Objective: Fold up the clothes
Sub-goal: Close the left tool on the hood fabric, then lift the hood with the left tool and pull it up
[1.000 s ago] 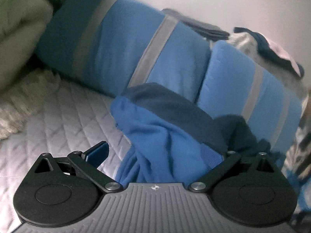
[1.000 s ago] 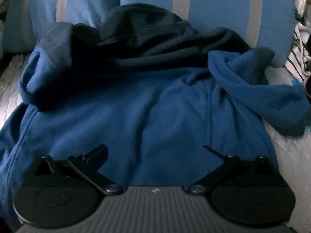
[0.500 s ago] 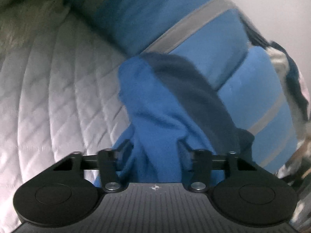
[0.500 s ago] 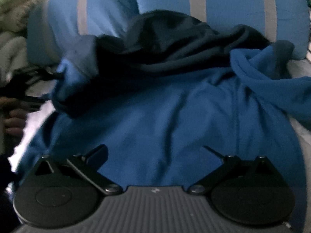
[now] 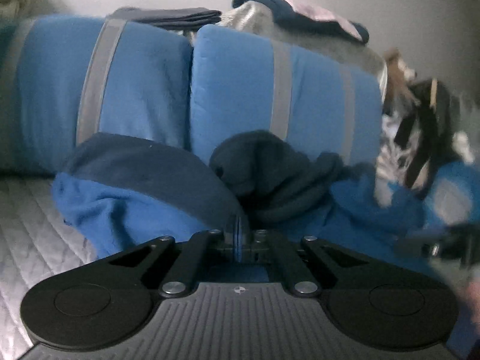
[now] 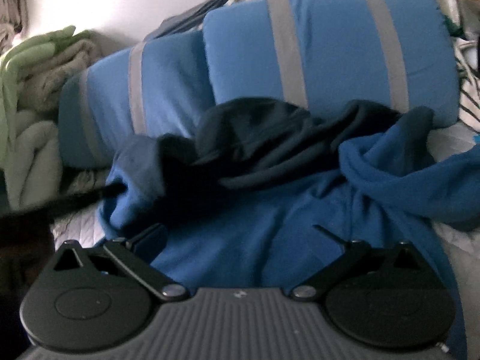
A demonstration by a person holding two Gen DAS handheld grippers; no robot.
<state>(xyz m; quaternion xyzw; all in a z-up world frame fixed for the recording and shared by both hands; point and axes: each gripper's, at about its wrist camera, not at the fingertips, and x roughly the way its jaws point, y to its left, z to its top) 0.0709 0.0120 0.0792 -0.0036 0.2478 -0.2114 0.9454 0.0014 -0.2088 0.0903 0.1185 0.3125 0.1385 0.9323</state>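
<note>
Item: blue fleece garment (image 6: 240,240) with dark navy hood and upper panels (image 6: 270,138), lying rumpled on a pale quilted bed cover (image 5: 33,225), its top end against two blue pillows with grey stripes (image 5: 234,90) at the far side. Condition: not flat; the left shoulder or sleeve part (image 5: 126,192) is bunched and raised, the right sleeve (image 6: 414,186) is twisted into a loose loop at the right, and the body spreads toward the near edge. Left gripper (image 5: 238,240): jaws drawn together, clamped on a thin edge of the blue fleece where it meets the navy band, at the garment's left side. Right gripper (image 6: 240,234): jaws apart, held over the middle of the garment body with nothing between them. Surroundings: folded dark cloth (image 5: 180,16) and mixed laundry (image 5: 300,9) behind the pillows; green and cream blankets (image 6: 39,69) at far left. Step in hand, as judged: a pinched left edge is being carried or drawn, either to spread the garment or to turn that side inward; the pictures do not settle which. Next move calls for keeping the clamp firm on the thin fleece, steadying the body with the free tool, and clearing the twisted right sleeve before any crease is set.
</note>
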